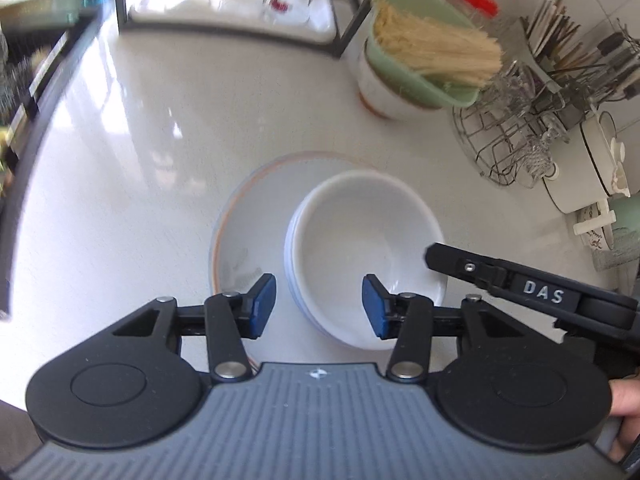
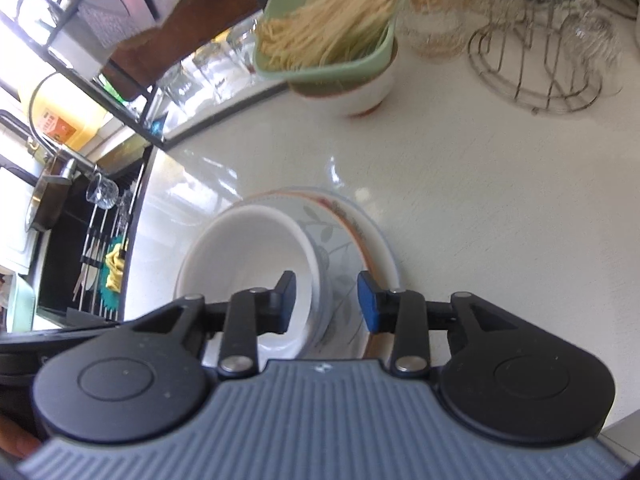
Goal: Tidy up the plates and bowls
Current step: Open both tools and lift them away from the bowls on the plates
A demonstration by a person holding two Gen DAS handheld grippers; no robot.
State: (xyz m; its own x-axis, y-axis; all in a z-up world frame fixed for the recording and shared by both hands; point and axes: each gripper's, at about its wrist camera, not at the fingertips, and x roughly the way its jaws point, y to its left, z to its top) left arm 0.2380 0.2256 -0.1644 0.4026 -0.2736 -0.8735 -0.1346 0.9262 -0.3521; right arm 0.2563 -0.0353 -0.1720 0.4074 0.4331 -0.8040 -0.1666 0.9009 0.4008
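White counter (image 1: 140,140): stacked bowls (image 1: 360,240) between both parted tools' pads (none gripping).

I see a glossy white countertop (image 1: 140,140) catching bright daylight, a black-framed rack (image 1: 352,12) behind it, and a dark sink (image 2: 80,248) at its end.

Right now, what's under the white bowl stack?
The stacked bowls sit on an orange-rimmed plate on the counter. Whether anything lies beneath the plate is hidden.

I'm seeing a plain white round bowl (image 2: 248,256) nested in a grey-leaf-patterned bowl (image 2: 332,248), on an orange-rimmed white plate (image 1: 240,216), glossy white bench (image 1: 140,140).
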